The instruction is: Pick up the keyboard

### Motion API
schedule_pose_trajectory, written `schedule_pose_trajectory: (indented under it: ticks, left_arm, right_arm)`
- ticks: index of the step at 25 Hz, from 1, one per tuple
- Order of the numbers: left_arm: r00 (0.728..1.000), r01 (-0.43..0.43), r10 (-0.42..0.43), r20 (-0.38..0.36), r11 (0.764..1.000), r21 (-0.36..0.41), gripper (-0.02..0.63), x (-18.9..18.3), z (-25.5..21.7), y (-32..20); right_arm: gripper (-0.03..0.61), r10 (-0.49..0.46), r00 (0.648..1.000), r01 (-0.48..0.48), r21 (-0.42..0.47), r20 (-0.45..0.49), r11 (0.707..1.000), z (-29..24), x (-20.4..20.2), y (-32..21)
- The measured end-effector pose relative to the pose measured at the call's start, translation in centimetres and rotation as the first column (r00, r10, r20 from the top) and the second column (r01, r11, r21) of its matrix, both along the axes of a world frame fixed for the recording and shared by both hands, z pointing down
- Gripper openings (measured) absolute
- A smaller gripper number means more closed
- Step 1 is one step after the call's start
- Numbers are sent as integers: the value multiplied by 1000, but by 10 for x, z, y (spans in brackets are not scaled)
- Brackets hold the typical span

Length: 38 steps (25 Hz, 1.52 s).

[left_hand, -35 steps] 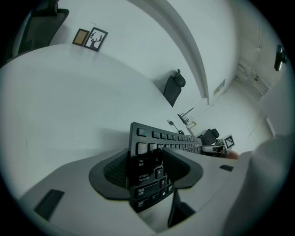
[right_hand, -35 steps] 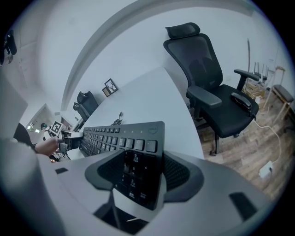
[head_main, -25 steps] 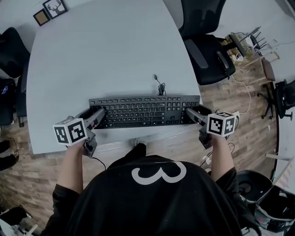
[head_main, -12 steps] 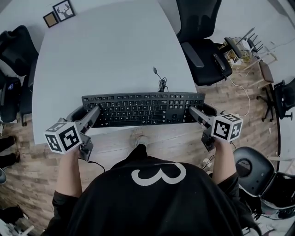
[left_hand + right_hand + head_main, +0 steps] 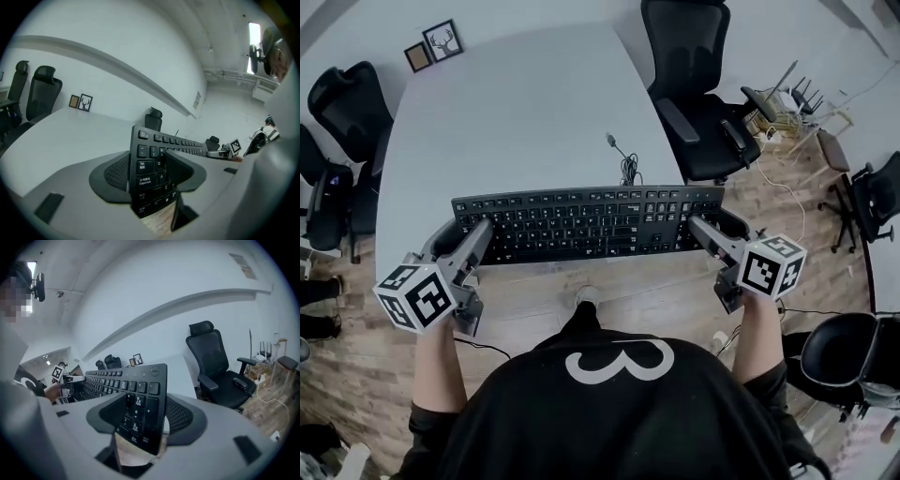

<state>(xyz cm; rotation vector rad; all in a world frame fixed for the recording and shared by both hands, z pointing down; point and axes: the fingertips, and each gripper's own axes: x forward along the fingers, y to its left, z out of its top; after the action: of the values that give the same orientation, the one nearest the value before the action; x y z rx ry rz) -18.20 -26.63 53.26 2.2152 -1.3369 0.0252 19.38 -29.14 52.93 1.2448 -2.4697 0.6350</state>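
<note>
The black keyboard (image 5: 586, 223) hangs level above the near edge of the grey table (image 5: 516, 103), held at both ends. My left gripper (image 5: 459, 232) is shut on its left end, with one pad over the keys and one under the base (image 5: 147, 171). My right gripper (image 5: 712, 225) is shut on the number-pad end (image 5: 140, 416). Both gripper views show the keyboard (image 5: 180, 143) (image 5: 117, 378) running away between the jaws, with wooden floor below it. Its cable (image 5: 625, 167) trails onto the table behind.
A black office chair (image 5: 694, 84) stands at the table's right, and more chairs (image 5: 342, 103) at its left. Two small picture frames (image 5: 442, 39) sit on the far corner. Cables and a rack (image 5: 787, 103) lie on the wooden floor at the right.
Both grippers have come up and back towards me with the keyboard between them. It has left the tabletop and now looks larger and nearer the table's front edge.
</note>
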Motion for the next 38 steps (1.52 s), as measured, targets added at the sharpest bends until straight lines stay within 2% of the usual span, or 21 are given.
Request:
schedule_pose_trajectory:
  ticks: [4,14,24,30,38]
  left_arm:
    - [1000,-5,6,-18,999,46,224,3,11,-4]
    - [1000,-19,22,-19,990,140,225,-1,-8,-3]
    - [999,-19,25,-35,990,143,227,-2,-6,-5]
    - [999,-10,15,-41,992,122,229,-6,-23,5]
    - [999,-32,37,-37,990,140,229,-4,-14,-4]
  right_arm:
    - [255,9,1000,-8,53,-16,999,2,3,-1]
    - [253,32,999,-32,155,-1,987,-18,0,11]
    - [253,45,999,-42,169,-15,985,-24,-1,13]
    - [253,49,999,-47,164,-13,985,-43,-5,21]
    - [255,69,998,-66,176,-13,982,-32,-3,20]
